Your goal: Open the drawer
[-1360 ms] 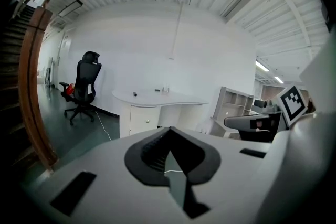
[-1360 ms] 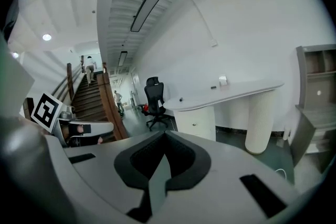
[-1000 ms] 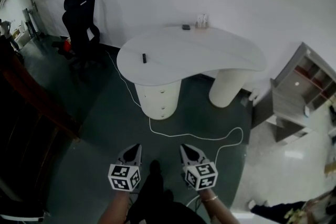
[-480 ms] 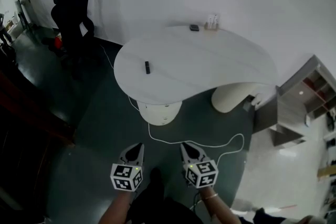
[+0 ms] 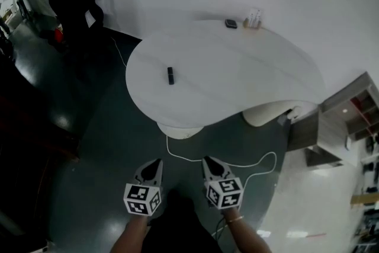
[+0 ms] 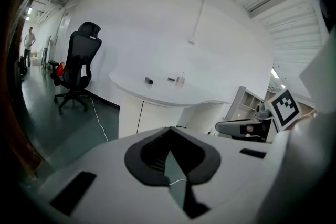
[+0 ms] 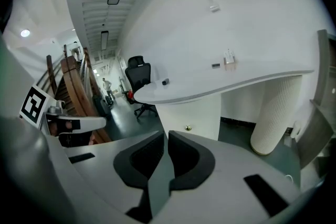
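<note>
With left gripper [image 5: 155, 163] and right gripper [image 5: 208, 160] both closed and empty, well short of the drawer [image 7: 195, 119] in the white pedestal [image 5: 180, 129] under the desk [image 5: 225, 80], closed jaws could glance off its small knob [image 7: 187, 127], or a foot could snag the floor cable [image 5: 237, 158].

Open floor [image 5: 112, 151] reaches the desk [image 5: 225, 74], a cable [image 5: 249, 158] seemingly lying across.
</note>
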`<state>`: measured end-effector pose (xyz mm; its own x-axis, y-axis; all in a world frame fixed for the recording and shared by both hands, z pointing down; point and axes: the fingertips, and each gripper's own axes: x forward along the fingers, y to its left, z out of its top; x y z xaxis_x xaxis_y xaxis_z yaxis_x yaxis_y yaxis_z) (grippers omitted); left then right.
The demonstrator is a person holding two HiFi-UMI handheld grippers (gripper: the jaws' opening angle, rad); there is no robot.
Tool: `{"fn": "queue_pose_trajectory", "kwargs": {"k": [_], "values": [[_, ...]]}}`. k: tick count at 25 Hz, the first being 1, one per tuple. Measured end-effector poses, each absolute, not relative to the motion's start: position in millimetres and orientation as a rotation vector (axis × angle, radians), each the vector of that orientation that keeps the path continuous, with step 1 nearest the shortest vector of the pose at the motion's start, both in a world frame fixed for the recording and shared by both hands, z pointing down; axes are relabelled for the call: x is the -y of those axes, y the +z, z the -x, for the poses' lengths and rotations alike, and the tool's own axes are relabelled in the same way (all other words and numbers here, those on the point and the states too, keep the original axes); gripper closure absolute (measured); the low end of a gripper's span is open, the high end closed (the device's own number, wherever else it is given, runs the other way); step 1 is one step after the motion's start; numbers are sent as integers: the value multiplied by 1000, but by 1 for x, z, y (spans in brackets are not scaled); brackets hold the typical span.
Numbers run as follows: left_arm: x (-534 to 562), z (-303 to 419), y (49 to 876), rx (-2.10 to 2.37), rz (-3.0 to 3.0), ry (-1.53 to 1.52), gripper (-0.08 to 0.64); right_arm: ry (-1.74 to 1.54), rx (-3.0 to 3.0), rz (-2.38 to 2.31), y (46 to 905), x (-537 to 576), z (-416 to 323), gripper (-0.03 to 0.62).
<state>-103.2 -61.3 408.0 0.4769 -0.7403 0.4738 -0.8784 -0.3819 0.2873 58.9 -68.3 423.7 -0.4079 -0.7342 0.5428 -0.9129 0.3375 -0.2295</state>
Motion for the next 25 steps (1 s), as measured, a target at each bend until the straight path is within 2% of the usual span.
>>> {"fn": "queue_pose_trajectory", "kwargs": {"k": [6,8,12,17,22,25], "values": [[80,101,436,1329,-2200,379,557,753,2216,-1388,466,85,-55,585],[88,99,448,1330,-2189,382,558,781,2203,-1351,483,90,-53,537],[102,96,472,1336,-2179,382,558,818,2183,-1293,516,101,-50,502],[113,96,511,1360,-2156,381,558,835,2165,-1271,562,117,-48,474],[119,91,553,1372,-2142,370,558,845,2147,-1294,608,135,-52,472],[121,87,579,1364,-2142,364,558,850,2140,-1291,637,147,-53,439]]}}
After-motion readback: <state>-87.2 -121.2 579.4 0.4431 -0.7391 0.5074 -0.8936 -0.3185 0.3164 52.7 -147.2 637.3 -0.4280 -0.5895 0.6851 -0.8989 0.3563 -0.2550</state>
